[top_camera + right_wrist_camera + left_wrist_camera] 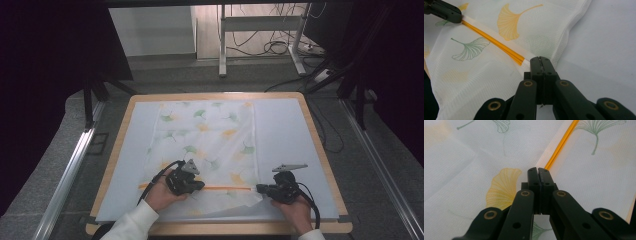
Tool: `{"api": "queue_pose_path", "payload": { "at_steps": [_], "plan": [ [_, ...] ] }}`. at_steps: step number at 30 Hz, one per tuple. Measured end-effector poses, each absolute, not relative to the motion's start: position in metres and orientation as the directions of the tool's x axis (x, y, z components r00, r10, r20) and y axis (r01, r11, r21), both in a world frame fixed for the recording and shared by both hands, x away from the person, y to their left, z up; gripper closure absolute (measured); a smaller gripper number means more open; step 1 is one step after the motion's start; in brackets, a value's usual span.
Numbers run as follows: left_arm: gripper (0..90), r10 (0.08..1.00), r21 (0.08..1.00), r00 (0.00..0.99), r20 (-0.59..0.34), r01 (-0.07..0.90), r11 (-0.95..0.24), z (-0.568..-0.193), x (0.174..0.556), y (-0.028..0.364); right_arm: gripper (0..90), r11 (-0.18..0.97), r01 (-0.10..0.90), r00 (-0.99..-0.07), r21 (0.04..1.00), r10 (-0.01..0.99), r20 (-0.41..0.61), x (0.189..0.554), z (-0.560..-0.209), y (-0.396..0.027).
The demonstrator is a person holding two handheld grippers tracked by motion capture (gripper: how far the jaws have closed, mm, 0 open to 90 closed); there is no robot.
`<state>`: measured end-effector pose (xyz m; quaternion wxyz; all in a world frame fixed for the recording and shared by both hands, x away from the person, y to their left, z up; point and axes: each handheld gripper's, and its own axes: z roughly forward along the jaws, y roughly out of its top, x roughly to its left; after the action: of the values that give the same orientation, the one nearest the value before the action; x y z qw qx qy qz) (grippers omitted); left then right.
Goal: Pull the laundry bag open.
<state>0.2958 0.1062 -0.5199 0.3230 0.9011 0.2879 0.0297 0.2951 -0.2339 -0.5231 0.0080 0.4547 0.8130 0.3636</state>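
On the desk, the left hand-held gripper and right hand-held gripper each pinch the leaf-printed mesh cloth (jaws closed tight) at opposite ends of its orange strip.

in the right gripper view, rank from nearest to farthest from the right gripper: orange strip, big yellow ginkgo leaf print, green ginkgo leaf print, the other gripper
1. orange strip: its end sits right at the right gripper jaws' tips.
2. yellow ginkgo leaf print: just beyond, above the strip.
3. green ginkgo leaf print: left, below the strip.
4. left gripper: top left, at the strip's far end.
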Motion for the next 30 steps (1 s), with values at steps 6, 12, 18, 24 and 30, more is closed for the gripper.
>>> {"api": "queue_pose_path", "payload": {
  "at_steps": [6, 12, 18, 24, 30],
  "plan": [
    [90.0, 0.541, 0.596, 0.830, -0.134, 0.503, -0.625, -0.520, 0.296, 0.107, 89.7, 0.323, 0.733, -0.587, 0.598, 0.745, 0.317, 0.295, -0.523, -0.234],
    [90.0, 0.542, 0.593, 0.830, -0.130, 0.504, -0.629, -0.519, 0.295, 0.109, 89.7, 0.324, 0.734, -0.586, 0.597, 0.746, 0.316, 0.295, -0.523, -0.234],
    [90.0, 0.549, 0.593, 0.824, -0.138, 0.513, -0.621, -0.520, 0.295, 0.116, 89.7, 0.324, 0.733, -0.587, 0.598, 0.745, 0.317, 0.295, -0.523, -0.234],
    [90.0, 0.553, 0.593, 0.822, -0.137, 0.515, -0.619, -0.520, 0.294, 0.120, 89.7, 0.320, 0.735, -0.584, 0.597, 0.746, 0.320, 0.295, -0.523, -0.234],
    [90.0, 0.559, 0.592, 0.817, -0.141, 0.522, -0.615, -0.520, 0.294, 0.125, 89.7, 0.322, 0.734, -0.586, 0.597, 0.746, 0.318, 0.295, -0.523, -0.234]
  ]
}}
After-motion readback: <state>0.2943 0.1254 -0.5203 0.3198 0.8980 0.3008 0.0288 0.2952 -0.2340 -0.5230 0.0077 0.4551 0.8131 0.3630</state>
